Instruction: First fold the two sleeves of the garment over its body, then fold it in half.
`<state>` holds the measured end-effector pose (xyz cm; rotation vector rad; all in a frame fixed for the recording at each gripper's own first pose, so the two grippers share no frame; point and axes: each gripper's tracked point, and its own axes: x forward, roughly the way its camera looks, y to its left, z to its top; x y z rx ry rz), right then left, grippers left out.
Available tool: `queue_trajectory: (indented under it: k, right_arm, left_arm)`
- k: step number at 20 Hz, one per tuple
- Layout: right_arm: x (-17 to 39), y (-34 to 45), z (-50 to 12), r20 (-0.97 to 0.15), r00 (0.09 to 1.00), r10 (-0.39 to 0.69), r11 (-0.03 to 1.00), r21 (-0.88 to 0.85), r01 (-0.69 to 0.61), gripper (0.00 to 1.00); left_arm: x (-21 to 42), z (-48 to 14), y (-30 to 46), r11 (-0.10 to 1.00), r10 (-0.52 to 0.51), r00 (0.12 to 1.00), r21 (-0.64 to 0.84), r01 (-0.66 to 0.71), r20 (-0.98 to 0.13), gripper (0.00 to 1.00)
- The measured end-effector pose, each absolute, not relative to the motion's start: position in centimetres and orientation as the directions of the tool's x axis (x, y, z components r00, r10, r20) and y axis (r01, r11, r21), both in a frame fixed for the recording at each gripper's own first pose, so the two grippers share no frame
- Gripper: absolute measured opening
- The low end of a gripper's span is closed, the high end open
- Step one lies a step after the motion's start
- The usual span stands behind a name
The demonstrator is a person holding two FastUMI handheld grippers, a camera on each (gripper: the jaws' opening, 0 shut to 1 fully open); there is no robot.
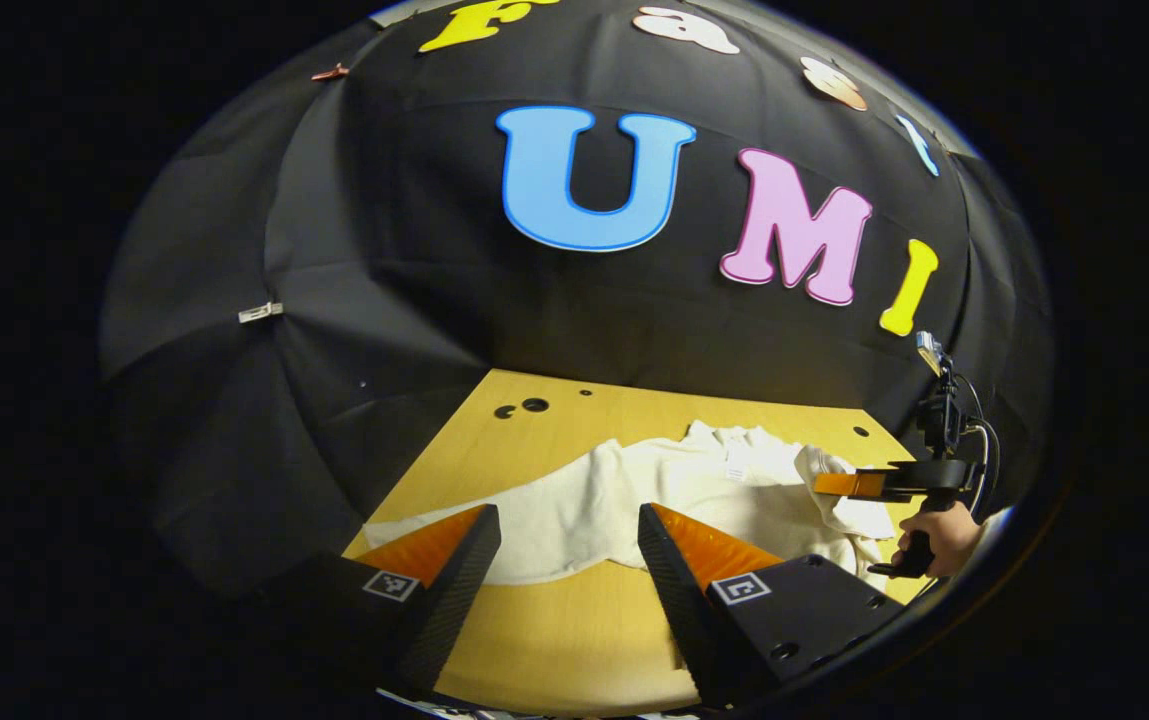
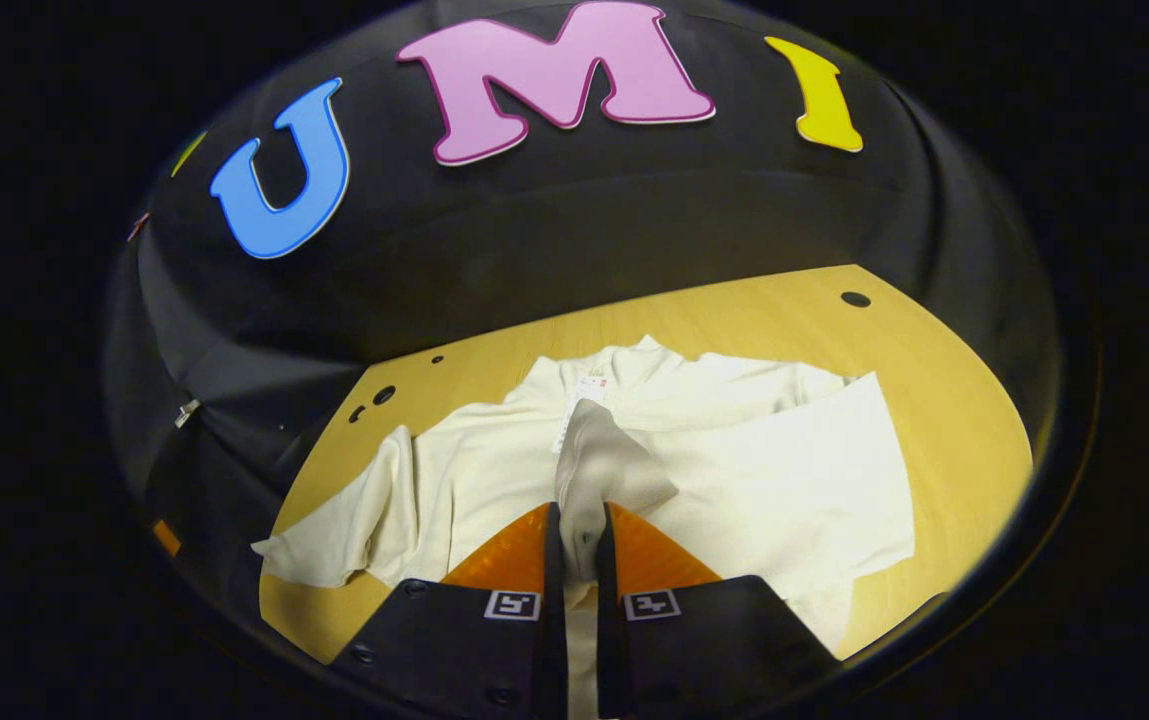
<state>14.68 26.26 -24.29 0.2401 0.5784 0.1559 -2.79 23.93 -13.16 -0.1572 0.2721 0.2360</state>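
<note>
A cream short-sleeved garment [image 1: 674, 490] lies spread on the wooden table [image 1: 574, 620], collar toward the wall. In the left gripper view my left gripper [image 1: 567, 515] stands open just above the garment's near hem, with nothing between its fingers. Off to the right, a hand [image 1: 944, 535] holds my right gripper [image 1: 839, 484], which pinches a sleeve. In the right gripper view my right gripper [image 2: 580, 515] is shut on that sleeve [image 2: 599, 460], lifted as a peak over the garment [image 2: 754, 460]. The other sleeve [image 2: 334, 530] lies flat at the left.
Small round holes [image 1: 534, 405] mark the table's far left corner, and one hole [image 2: 855, 299] sits at the far right. The black cloth wall rises right behind the table [image 2: 944, 370]. Bare wood runs along the near edge in front of the hem.
</note>
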Motion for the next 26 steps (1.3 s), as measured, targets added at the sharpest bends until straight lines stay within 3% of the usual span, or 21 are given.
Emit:
queue_trajectory:
  k: [8, 13, 14, 15, 20, 21, 22, 26]
  right_arm:
    - [14.9, 28.7, -29.6, -0.622, 0.755, 0.210, 0.968, 0.241, -0.071, 0.15]
    - [14.3, 30.1, -31.6, -0.665, 0.712, 0.224, 0.966, 0.250, -0.071, 0.24]
    - [14.1, 30.6, -31.8, -0.669, 0.704, 0.238, 0.963, 0.259, -0.080, 0.21]
    - [13.9, 31.2, -32.0, -0.675, 0.692, 0.255, 0.959, 0.267, -0.093, 0.37]
    - [12.7, 33.0, -32.0, -0.682, 0.659, 0.316, 0.943, 0.300, -0.142, 0.77]
    - [12.4, 33.0, -31.5, -0.677, 0.661, 0.325, 0.940, 0.309, -0.145, 0.94]
    - [12.2, 32.8, -31.0, -0.672, 0.664, 0.327, 0.939, 0.313, -0.145, 1.00]
    - [10.9, 31.6, -28.8, -0.649, 0.679, 0.342, 0.930, 0.338, -0.145, 0.98]
  left_arm:
    - [-3.5, -16.2, 29.3, 0.937, 0.282, 0.897, -0.103, -0.334, -0.341, 0.90]
    - [-3.2, -19.2, 32.1, 0.918, 0.315, 0.867, -0.109, -0.382, -0.386, 0.91]
    - [-3.1, -19.9, 32.7, 0.912, 0.322, 0.859, -0.114, -0.394, -0.397, 0.91]
    - [-2.9, -20.3, 33.2, 0.907, 0.326, 0.854, -0.120, -0.403, -0.405, 0.90]
    - [-2.0, -22.4, 36.0, 0.891, 0.347, 0.828, -0.123, -0.438, -0.440, 0.90]
    - [-1.8, -22.9, 36.6, 0.885, 0.352, 0.821, -0.126, -0.449, -0.449, 0.91]
    - [-1.8, -23.5, 37.0, 0.881, 0.353, 0.815, -0.131, -0.455, -0.459, 0.91]
    - [-1.6, -26.0, 38.3, 0.867, 0.358, 0.788, -0.134, -0.480, -0.501, 0.91]
